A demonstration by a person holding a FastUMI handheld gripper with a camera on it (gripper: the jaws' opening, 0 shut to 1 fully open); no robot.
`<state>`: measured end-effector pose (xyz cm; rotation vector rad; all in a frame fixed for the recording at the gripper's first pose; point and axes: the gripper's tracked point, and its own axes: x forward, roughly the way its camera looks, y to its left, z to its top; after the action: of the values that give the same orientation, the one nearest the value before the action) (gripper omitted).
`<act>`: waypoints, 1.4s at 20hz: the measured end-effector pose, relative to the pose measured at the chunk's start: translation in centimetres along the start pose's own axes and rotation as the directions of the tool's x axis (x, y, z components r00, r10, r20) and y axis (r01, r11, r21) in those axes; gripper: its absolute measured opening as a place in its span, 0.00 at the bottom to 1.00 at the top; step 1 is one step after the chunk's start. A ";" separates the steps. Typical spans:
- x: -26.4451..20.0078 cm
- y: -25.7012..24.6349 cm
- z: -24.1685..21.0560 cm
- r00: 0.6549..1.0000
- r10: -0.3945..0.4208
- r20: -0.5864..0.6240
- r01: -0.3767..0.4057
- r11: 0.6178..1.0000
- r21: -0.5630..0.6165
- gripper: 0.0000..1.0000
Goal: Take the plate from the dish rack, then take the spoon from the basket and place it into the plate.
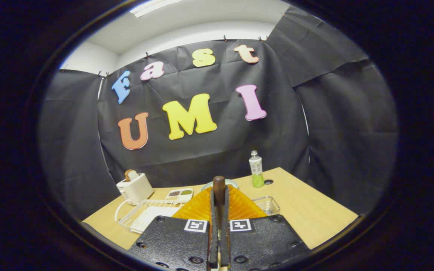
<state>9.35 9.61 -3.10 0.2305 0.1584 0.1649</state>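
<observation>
jaws: our gripper (219, 199) pinches the brown-handled spoon (219, 186), long axis pointing forward along the fingers | target: plate (220, 183) lies just beyond the spoon's end | flanks: dish rack (141, 214) left, clear basket (266, 205) right

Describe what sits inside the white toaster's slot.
A brown slice of toast pokes from the toaster; its lower part is hidden inside. The tool is shut on a brown spoon handle.

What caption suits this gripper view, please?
Gripper shut on brown wooden spoon handle, above wooden table with white wire dish rack.
</observation>
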 end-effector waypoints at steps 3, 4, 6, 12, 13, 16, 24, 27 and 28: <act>-0.5 2.4 -3.4 1.000 0.018 -0.021 -0.018 1.000 0.025 0.08; -0.6 3.0 -4.6 0.999 0.026 -0.029 -0.025 0.999 0.036 0.08; -0.7 4.2 -6.6 0.998 0.034 -0.045 -0.032 0.998 0.060 0.08; -1.7 6.6 -12.2 0.996 0.041 -0.081 -0.031 0.991 0.128 0.09; -1.7 6.9 -12.5 0.995 0.048 -0.083 -0.036 0.989 0.143 0.09; -1.7 7.2 -13.9 0.993 0.065 -0.096 -0.046 0.981 0.187 0.11; -3.6 3.6 -11.5 1.000 0.003 0.011 -0.004 0.996 0.091 0.48; -3.8 2.6 -8.7 0.997 -0.019 0.077 0.017 1.000 0.016 0.73; -4.2 2.6 -8.1 0.995 -0.019 0.094 0.020 1.000 -0.013 0.81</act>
<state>3.49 13.08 -9.73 0.2225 0.0661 0.1351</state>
